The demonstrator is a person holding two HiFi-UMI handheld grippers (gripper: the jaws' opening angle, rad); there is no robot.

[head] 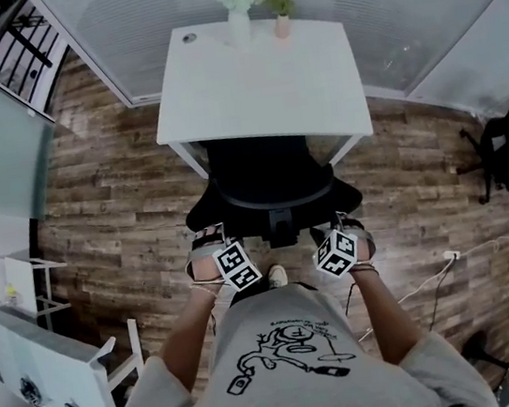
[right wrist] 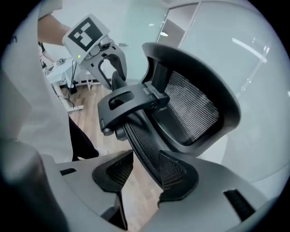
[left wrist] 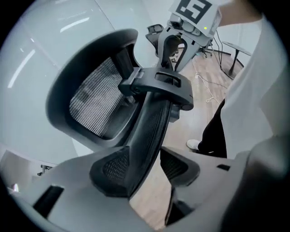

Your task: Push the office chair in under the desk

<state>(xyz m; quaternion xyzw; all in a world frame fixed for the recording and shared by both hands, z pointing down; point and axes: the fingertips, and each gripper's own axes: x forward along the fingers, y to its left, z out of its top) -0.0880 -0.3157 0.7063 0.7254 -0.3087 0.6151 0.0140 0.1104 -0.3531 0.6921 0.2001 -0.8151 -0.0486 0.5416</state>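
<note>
Chair (head: pixel 266 186) sits partly under the table's (head: pixel 260 83) near edge; left gripper (left wrist: pixel 147 170) and right gripper (right wrist: pixel 145 176) both have jaws spread astride its back spine, not pinching it.

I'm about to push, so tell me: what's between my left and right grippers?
The office chair's black backrest spans the stretch between left gripper and right gripper, plain in the head view.

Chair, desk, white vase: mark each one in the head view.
chair (head: pixel 274 206): head view, top of its backrest.
desk (head: pixel 262 92): head view, bare tabletop.
white vase (head: pixel 240 29): head view, its body.
</note>
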